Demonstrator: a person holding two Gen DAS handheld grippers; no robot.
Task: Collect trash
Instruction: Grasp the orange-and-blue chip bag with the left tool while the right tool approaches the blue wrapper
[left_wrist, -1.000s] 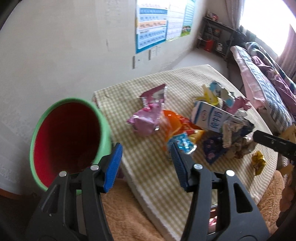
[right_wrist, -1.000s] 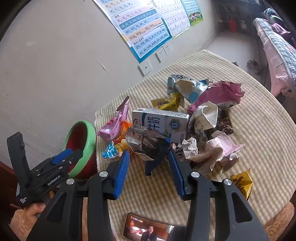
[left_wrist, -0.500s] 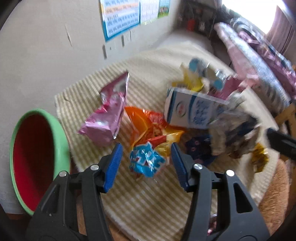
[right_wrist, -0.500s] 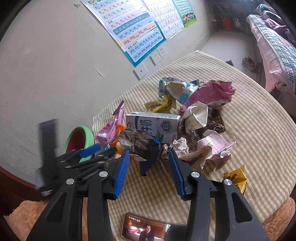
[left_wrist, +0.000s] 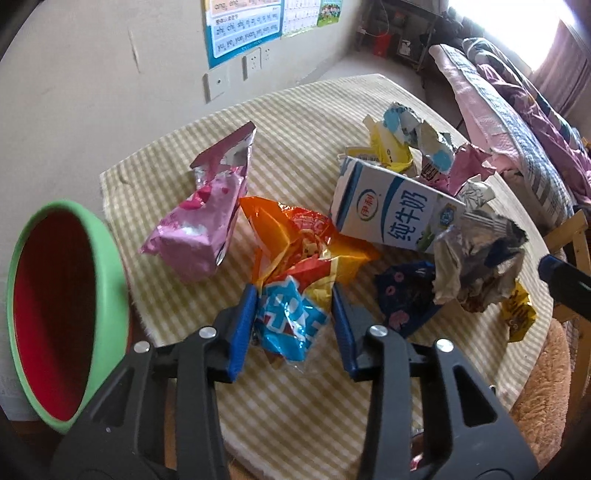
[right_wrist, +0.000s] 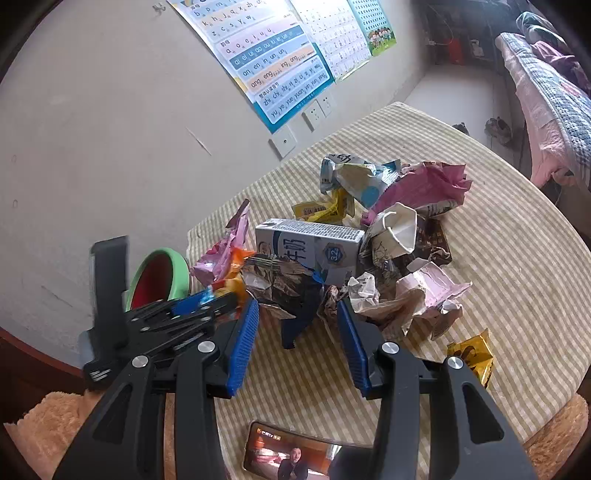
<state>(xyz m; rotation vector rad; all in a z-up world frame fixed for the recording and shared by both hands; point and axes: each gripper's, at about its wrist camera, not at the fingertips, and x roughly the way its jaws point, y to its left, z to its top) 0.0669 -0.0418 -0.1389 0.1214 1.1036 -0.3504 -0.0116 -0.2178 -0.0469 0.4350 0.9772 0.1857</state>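
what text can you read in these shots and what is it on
"纯牛奶" and "伊利": milk carton
"3.2": badge on the carton's end
"ang eng ing ong", "zhi chi shi ri zi ci si": pinyin poster
Blue wrapper, yellow packets, phone screen: print too crumpled or small to read.
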